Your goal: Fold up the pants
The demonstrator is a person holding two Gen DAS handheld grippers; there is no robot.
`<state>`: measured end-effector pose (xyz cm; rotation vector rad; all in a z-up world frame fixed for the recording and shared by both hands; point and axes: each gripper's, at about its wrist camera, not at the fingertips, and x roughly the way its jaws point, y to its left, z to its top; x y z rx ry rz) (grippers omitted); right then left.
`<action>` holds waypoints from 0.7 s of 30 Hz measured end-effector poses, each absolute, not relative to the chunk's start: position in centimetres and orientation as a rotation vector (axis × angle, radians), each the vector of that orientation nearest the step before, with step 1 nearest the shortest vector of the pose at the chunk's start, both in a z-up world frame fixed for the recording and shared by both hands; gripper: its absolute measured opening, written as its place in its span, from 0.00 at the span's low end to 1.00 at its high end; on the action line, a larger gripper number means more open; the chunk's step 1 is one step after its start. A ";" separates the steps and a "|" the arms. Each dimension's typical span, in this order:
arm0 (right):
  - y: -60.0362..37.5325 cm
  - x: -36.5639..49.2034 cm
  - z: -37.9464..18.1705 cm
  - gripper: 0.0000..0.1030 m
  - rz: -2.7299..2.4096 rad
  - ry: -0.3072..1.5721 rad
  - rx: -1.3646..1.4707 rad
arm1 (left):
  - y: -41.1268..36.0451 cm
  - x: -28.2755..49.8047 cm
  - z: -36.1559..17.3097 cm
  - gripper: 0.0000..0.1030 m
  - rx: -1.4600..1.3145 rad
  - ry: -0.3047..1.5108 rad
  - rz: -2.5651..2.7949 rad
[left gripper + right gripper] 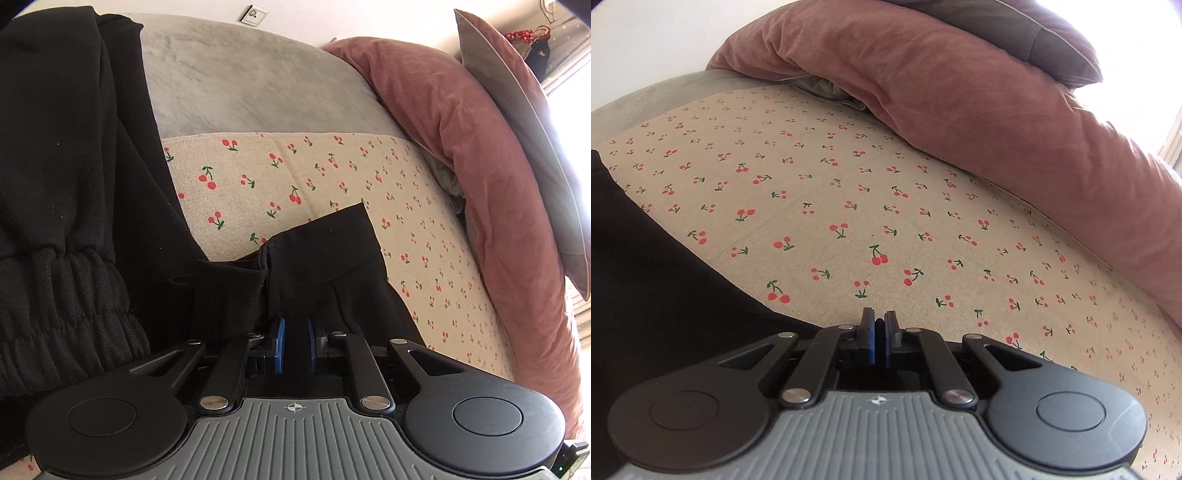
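Lying on a cherry-print sheet point(332, 173), black pants point(66, 184) — soft, limp, light — run lengthwise away from the camera, elastic waistband nearest. Left gripper point(293, 332), jaws narrow, pinches a hem corner, a sound hold. Right gripper point(879, 325) is closed, seemingly empty — pants lie just beside it.

Both grippers are angled down pretty steeply. The left gripper point(294, 332) has its blue pads point(279, 334) only a narrow gap apart, with dark cloth bunched right at the tips; can't really say if they're pinching it or it's just draped in front. The right gripper point(879, 326) is fully closed, pads pressed flat together with nothing between them.
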<state>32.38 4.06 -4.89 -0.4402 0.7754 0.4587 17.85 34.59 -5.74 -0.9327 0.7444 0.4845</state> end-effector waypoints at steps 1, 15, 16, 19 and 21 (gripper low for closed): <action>3.8 32.4 -4.7 0.00 0.440 0.762 -0.421 | 34.5 17.9 -5.7 0.14 -0.926 0.745 0.486; -13.4 14.9 -1.4 0.45 0.434 0.846 -0.224 | 28.2 19.0 -1.9 0.30 -0.719 0.681 0.321; -15.0 14.4 -2.1 0.46 0.407 0.867 -0.205 | 26.0 19.6 -1.5 0.30 -0.642 0.688 0.276; -19.8 13.4 -3.4 0.55 0.342 0.864 -0.057 | 18.6 21.2 -1.8 0.31 -0.455 0.751 0.073; -20.4 13.2 -2.8 0.56 0.314 0.873 -0.097 | 14.8 22.0 -3.2 0.32 -0.429 0.829 -0.055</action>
